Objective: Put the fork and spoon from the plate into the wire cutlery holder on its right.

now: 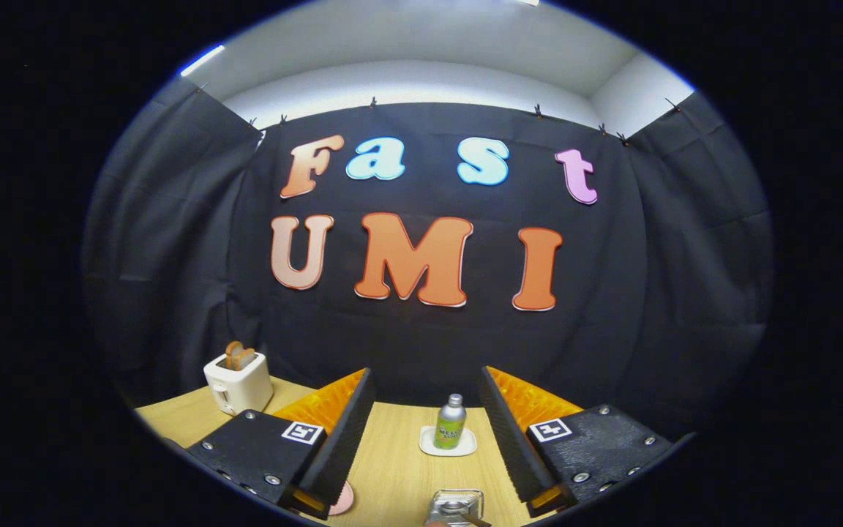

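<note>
Spanning the lower scene, the desk (392, 461) carried everything, and the bottle (450, 421) serves here as landmark. The claw (427, 439) hung above the desk with its fingers (341, 439) spread wide to either side of the bottle, holding nothing; it looked raised and level, probably to survey before reaching down. A toaster (238, 382) with bread in its slots stood well left of the bottle, near the wall. The bottle stood upright on a small white coaster (448, 442). Nearer than the bottle, between the fingers, sat a wire holder (456, 506), cut off at the bottom, with a dark handle (474, 519) leaning out of it toward the right; which piece of cutlery it was could not be told. A pink plate (343, 499) edge peeked out left of the holder, beside the left finger.
</note>
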`<state>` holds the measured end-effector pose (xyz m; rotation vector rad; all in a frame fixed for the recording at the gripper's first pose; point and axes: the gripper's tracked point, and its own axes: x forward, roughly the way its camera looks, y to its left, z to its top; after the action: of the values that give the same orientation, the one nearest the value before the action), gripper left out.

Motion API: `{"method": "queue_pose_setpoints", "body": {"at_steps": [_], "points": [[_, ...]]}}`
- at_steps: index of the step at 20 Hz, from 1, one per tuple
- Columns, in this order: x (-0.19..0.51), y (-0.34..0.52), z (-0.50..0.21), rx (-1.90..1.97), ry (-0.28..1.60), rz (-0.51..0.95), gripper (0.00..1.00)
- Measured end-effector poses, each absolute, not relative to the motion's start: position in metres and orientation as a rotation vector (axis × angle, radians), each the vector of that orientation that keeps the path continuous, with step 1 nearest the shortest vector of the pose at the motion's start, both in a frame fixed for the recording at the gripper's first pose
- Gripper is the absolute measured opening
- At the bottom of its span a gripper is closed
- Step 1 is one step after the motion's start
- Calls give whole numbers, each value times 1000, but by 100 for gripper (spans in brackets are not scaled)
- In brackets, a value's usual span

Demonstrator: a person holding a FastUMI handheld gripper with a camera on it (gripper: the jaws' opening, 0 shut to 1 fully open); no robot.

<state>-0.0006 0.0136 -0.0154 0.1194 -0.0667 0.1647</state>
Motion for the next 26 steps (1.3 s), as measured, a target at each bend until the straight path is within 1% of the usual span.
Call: {"method": "queue_pose_setpoints", "body": {"at_steps": [4,13,19,22,26], "points": [[-6,52,-27,127,-32,232,94],[-11,135,-56,79,35,374,97],[-16,182,-127,62,248,468,99],[-20,198,-163,30,345,487,99],[-30,223,-212,13,532,516,99]]}}
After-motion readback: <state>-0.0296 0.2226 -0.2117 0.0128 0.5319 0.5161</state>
